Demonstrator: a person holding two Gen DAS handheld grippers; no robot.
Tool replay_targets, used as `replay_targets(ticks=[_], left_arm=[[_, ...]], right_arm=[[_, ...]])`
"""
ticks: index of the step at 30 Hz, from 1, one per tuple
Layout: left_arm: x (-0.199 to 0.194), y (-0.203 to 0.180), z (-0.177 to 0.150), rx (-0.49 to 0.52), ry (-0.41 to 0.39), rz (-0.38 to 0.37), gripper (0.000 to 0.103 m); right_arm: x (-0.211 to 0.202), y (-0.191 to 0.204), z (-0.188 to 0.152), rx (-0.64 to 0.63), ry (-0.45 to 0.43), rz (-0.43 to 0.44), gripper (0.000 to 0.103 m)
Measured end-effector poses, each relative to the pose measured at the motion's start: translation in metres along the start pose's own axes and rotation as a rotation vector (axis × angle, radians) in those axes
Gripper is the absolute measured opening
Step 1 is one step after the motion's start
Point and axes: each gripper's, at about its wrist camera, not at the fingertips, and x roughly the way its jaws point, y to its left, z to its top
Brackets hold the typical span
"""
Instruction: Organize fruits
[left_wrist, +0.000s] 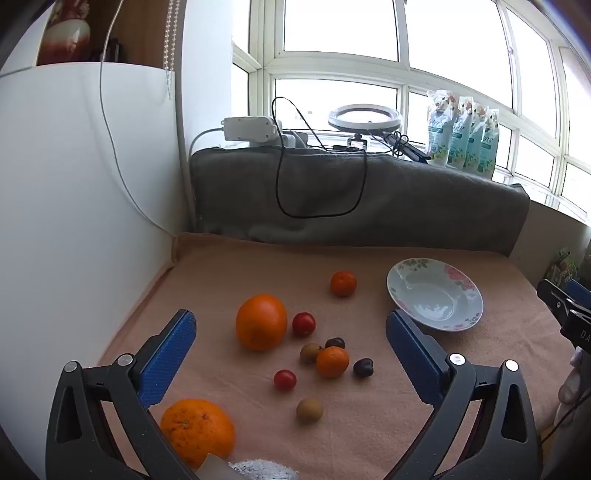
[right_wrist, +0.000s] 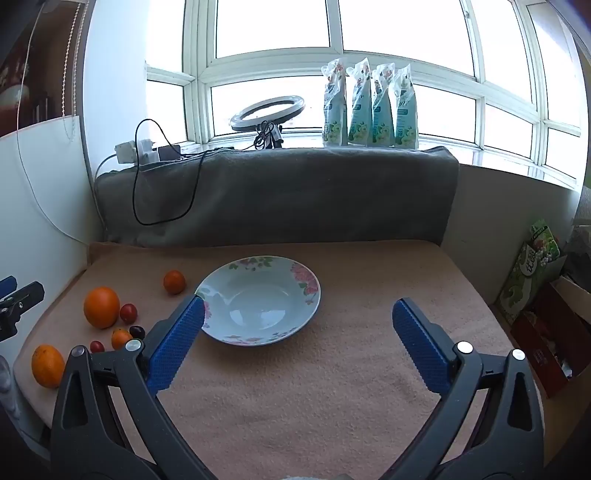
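Both grippers, left gripper (left_wrist: 291, 336) and right gripper (right_wrist: 297, 325), stood wide and empty; centring on the large orange (left_wrist: 261, 321) at frame centre before closing seemed advisable, floral plate (left_wrist: 436, 293) empty.

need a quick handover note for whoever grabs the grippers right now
Left gripper: open, holding nothing, above the fruit.
Right gripper: open, holding nothing, in front of the plate.
Fruit: two big oranges, two small ones, cherry tomatoes, dark and brown small fruits, all on the pink cloth to the left of the plate.
Done: nothing; plate empty.
Left: likely moving every fruit to the plate.
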Motion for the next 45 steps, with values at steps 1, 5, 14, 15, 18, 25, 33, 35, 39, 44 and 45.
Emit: replay_targets(ticks=[1,5,14,15,18,25,33,35,39,44,45], left_arm=[[0.001,0.003,0.001,-0.007,0.003,-0.008,0.102],[0.006,0.009,0.001,0.007,0.002,-0.006,0.102],[0.000,-0.009,0.000,0.039,-0.012,0.026,0.102],[0.000,-0.008,0.000,0.038,-0.012,0.027,0.102],[0.000,-0.007,0.001,0.035,-0.012,0.028,0.102],[0.000,-0.006,0.000,0.033,-0.013,0.027,0.102],[0.001,-0.007,-0.001,0.033,-0.011,0.023,0.102],[0.001,-0.007,-0.001,0.033,-0.013,0.023,0.102],[0.001,-0.007,-0.001,0.031,-0.014,0.023,0.102],[0.001,-0.007,-0.001,0.030,-0.016,0.023,0.102],[0.000,-0.007,-0.001,0.030,-0.015,0.022,0.102]], right_arm=[[0.000,0.000,0.000,-0.005,0.001,-0.003,0.103],[0.001,0.000,-0.001,-0.002,0.007,-0.008,0.103],[-0.001,0.004,-0.003,0.000,0.002,-0.004,0.103],[-0.002,0.005,-0.002,0.001,0.002,-0.003,0.103],[0.003,0.004,0.000,0.002,0.009,0.000,0.103],[0.003,0.004,0.000,0.005,0.010,0.000,0.103],[0.002,0.004,0.001,0.005,0.011,0.000,0.103],[0.002,0.004,0.001,0.005,0.010,-0.002,0.103],[0.001,0.004,0.002,0.007,0.009,0.000,0.103],[0.000,0.005,0.003,0.007,0.010,0.003,0.103],[0.000,0.005,0.003,0.008,0.010,0.004,0.103]])
